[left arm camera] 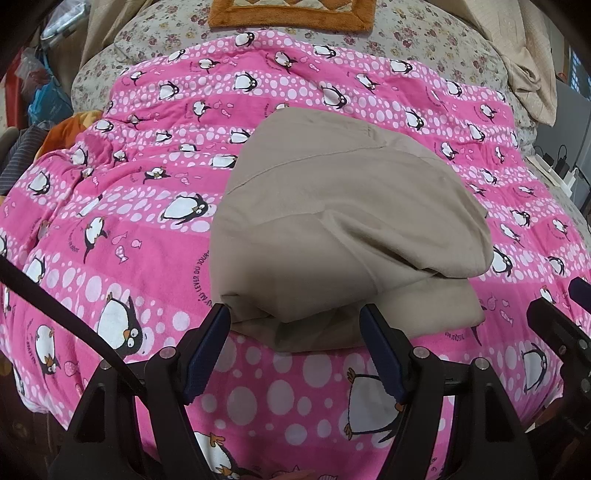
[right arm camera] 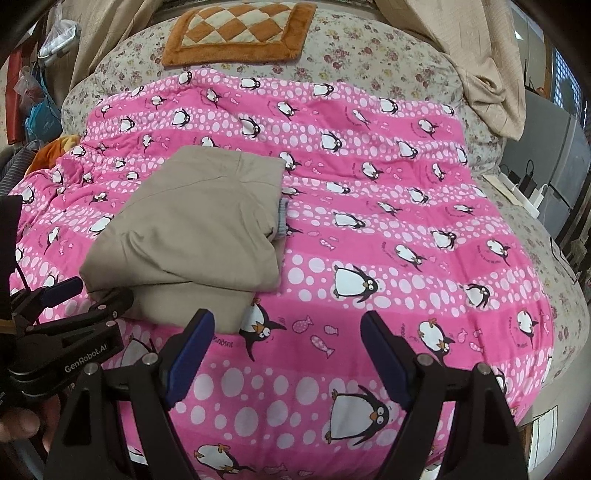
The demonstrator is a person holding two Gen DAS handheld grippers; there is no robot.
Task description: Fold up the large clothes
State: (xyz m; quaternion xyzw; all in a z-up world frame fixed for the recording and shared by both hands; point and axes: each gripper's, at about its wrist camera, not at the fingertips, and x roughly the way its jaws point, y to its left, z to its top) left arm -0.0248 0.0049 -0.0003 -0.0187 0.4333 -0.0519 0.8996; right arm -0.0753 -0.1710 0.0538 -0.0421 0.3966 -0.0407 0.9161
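A beige garment (left arm camera: 347,229) lies folded in a thick stack on the pink penguin blanket (left arm camera: 129,206). It also shows at the left of the right wrist view (right arm camera: 192,236), with a grey ribbed cuff (right arm camera: 282,218) sticking out at its right side. My left gripper (left arm camera: 295,314) is open, its fingers at the near edge of the stack, holding nothing. My right gripper (right arm camera: 286,321) is open and empty over the blanket (right arm camera: 388,221), to the right of the stack. The left gripper also shows in the right wrist view (right arm camera: 92,293), at the stack's near left corner.
The blanket covers a bed with a floral sheet (right arm camera: 369,48). An orange checked cushion (right arm camera: 236,29) lies at the head. Beige curtains (right arm camera: 491,81) hang at the far right. Bags and clutter (right arm camera: 37,107) stand at the left, a power strip with chargers (right arm camera: 524,188) at the right.
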